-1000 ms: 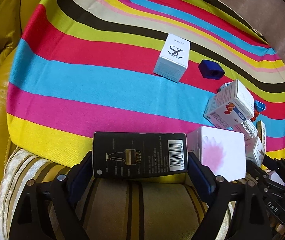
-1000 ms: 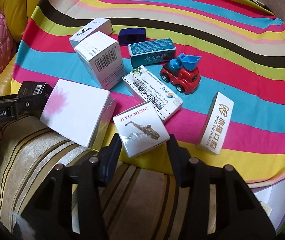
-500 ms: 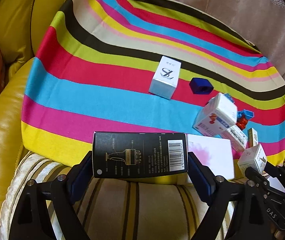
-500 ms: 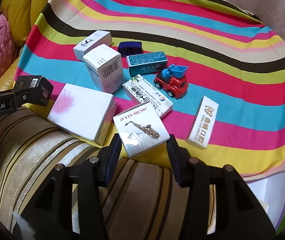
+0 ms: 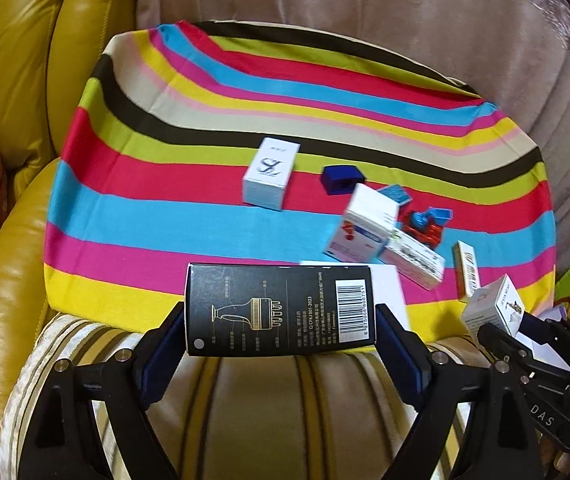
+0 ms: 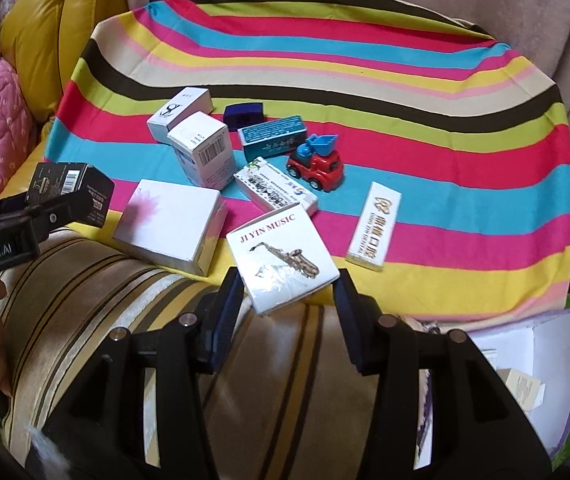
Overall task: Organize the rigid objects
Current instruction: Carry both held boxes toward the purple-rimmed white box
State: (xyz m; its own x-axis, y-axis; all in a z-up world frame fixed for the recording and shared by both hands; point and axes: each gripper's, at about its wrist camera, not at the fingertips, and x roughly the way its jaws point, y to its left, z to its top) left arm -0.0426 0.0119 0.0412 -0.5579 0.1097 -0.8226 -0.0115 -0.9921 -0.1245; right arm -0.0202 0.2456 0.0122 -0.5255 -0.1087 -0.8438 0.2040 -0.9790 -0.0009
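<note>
While the left gripper [image 5: 281, 334] clamps a black box [image 5: 280, 309] by its ends above the striped cushion [image 5: 269, 408], a flat white box [image 6: 171, 222] lies on the striped cloth [image 6: 465, 152] to its right. Further right, the right gripper [image 6: 287, 294] pinches the saxophone box [image 6: 283, 254], with a red toy truck [image 6: 317, 164] and a long white box [image 6: 374, 226] beyond.

Both the left gripper [image 5: 279, 344] and right gripper [image 6: 287, 300] point steeply downward, jaws clamped on loads.
</note>
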